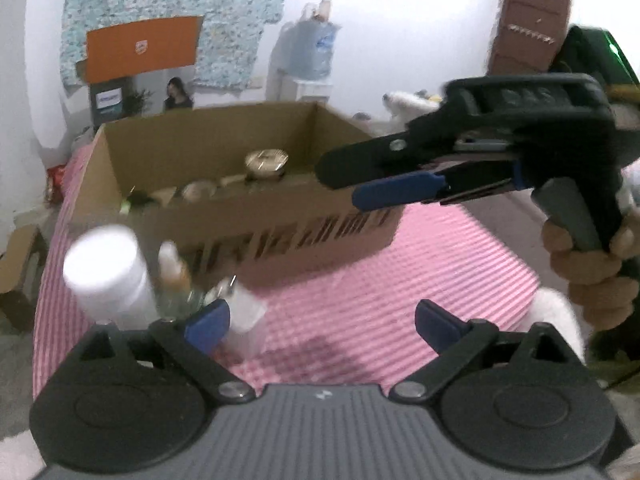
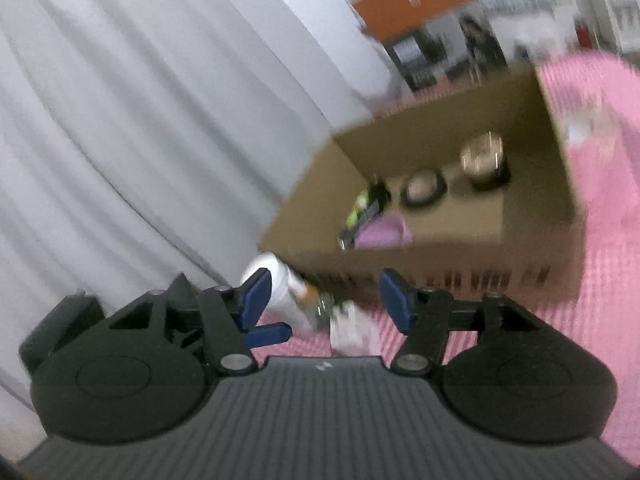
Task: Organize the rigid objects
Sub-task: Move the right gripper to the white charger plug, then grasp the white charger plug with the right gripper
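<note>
An open cardboard box (image 1: 280,236) stands on the pink checked cloth (image 1: 380,280). It holds a gold-lidded jar (image 1: 266,162) and several small items. In front of its left corner stand a white bottle (image 1: 108,276), a small glass bottle (image 1: 176,276) and a white plug (image 1: 244,308). My left gripper (image 1: 322,326) is open and empty, just right of the plug. My right gripper (image 1: 340,184), held by a hand, hovers over the box's right front corner. In the right wrist view the right gripper (image 2: 326,300) is open and empty, with the white bottle (image 2: 276,284) and box (image 2: 440,248) beyond it.
A white curtain (image 2: 120,120) hangs left of the box. An orange carton (image 1: 140,48), water jugs (image 1: 312,48) and a white plush toy (image 1: 404,106) lie behind. A small cardboard box (image 1: 20,256) sits low at the left edge.
</note>
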`<state>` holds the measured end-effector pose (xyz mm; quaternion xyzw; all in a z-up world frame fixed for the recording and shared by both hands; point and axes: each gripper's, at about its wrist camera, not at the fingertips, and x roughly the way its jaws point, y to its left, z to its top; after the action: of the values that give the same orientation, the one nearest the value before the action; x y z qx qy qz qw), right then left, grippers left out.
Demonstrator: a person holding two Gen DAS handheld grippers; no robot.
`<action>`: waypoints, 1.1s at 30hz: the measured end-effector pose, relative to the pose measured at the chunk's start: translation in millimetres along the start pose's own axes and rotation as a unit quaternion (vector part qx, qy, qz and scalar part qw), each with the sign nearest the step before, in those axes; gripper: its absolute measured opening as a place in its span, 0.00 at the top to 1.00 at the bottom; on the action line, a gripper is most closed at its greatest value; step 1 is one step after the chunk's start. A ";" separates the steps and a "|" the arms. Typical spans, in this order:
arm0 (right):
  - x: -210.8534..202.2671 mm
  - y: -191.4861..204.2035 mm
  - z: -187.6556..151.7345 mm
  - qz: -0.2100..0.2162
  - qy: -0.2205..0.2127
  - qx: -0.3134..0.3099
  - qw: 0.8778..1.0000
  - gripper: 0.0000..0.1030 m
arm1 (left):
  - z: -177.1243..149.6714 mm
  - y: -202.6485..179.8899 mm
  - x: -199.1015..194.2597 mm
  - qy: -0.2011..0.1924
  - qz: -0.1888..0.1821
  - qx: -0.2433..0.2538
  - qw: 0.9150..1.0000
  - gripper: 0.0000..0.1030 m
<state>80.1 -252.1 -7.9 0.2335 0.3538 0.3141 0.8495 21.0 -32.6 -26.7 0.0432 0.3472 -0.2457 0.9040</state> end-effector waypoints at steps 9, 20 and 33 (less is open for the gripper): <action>79.3 -17.7 -17.8 -0.006 0.088 0.051 0.995 0.64 | -24.2 12.5 30.1 0.006 0.042 -0.009 0.999 0.29; 116.0 -29.2 -20.1 -0.008 0.125 0.082 0.989 0.74 | -23.1 28.9 44.6 -0.015 0.025 -0.039 0.999 0.43; 65.8 -35.6 -48.0 -0.055 0.095 0.120 0.987 0.72 | -31.8 8.1 54.3 -0.016 -0.050 -0.016 0.999 0.48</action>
<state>93.7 -222.5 -90.6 0.2826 0.4802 0.2426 0.7942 40.2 -40.1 -86.7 0.0076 0.3386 -0.2855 0.8965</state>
